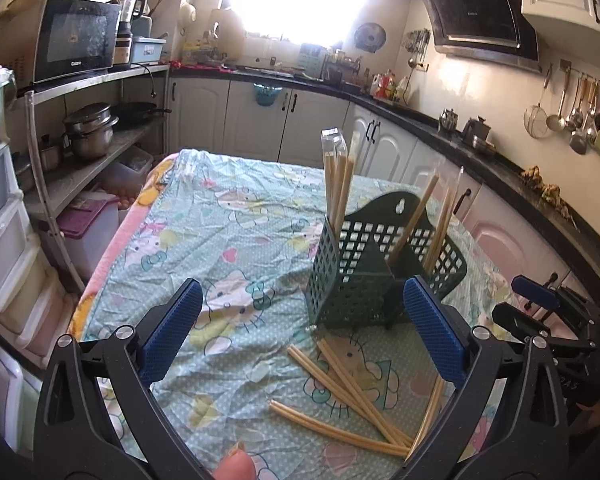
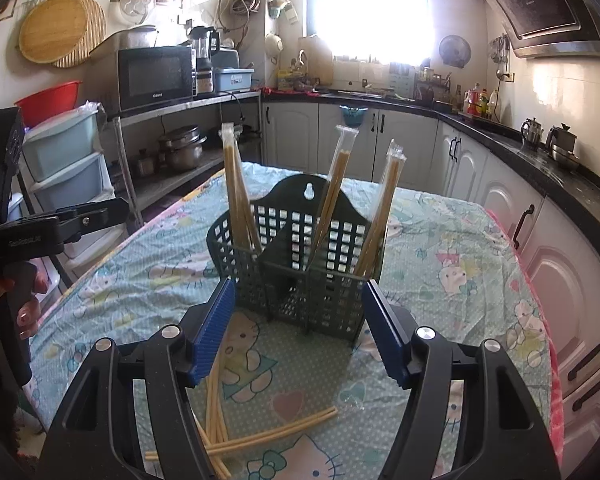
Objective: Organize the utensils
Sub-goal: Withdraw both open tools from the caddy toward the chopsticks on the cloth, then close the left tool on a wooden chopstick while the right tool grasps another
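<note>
Both the left gripper (image 1: pixel 300 332) and right gripper (image 2: pixel 298 330) hang wide open, empty, loose chopsticks (image 1: pixel 352 392) under them, the green basket (image 2: pixel 300 276) just ahead.

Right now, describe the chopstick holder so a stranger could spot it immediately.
Find the table under the Hello Kitty cloth in the kitchen's middle. On it stands one dark green plastic basket, grid-walled, with a keyhole hanging tab on its tall back. Unlike the loose chopsticks lying flat before it, it holds wrapped chopsticks upright in compartments.

Dark green plastic lattice basket (image 2: pixel 300 280); pale tan wooden chopsticks (image 1: pixel 348 392); mint cartoon-cat-patterned cloth (image 1: pixel 236 240) covering the bench.
</note>
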